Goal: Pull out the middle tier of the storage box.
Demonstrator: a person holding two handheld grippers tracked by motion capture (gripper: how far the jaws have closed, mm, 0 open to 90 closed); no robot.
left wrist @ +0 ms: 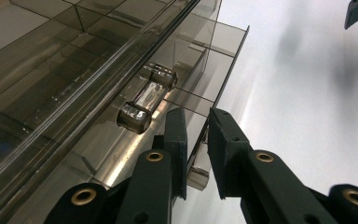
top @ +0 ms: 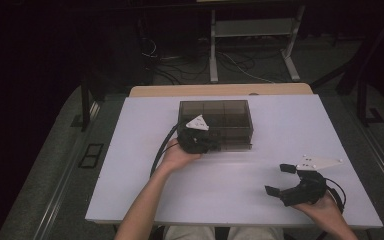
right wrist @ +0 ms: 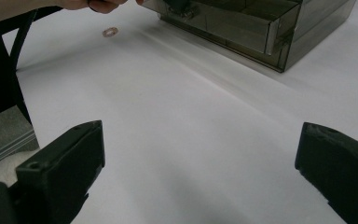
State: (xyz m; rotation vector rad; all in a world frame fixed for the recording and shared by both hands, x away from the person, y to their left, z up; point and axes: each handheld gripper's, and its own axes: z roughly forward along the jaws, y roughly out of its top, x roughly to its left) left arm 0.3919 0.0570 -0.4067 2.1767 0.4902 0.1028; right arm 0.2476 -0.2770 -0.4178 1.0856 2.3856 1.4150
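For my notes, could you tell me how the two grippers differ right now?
The left gripper is at the smoky box, jaws nearly shut on a drawer's front; the right gripper lies away from the box over bare table, jaws wide open and empty. Each is black and hand-held.

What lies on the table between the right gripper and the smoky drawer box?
Bare white table, seen in the right gripper view between the right gripper and the drawer box; a small ring lies off to the side.

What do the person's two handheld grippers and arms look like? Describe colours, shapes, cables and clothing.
Both the left gripper and the right gripper are black, each with two flat block-shaped jaws on linked arms with brass-coloured pivot rivets. Each carries a pale grey three-cornered plate on top and trails a black cable. The forearms are bare, with no sleeves in view.
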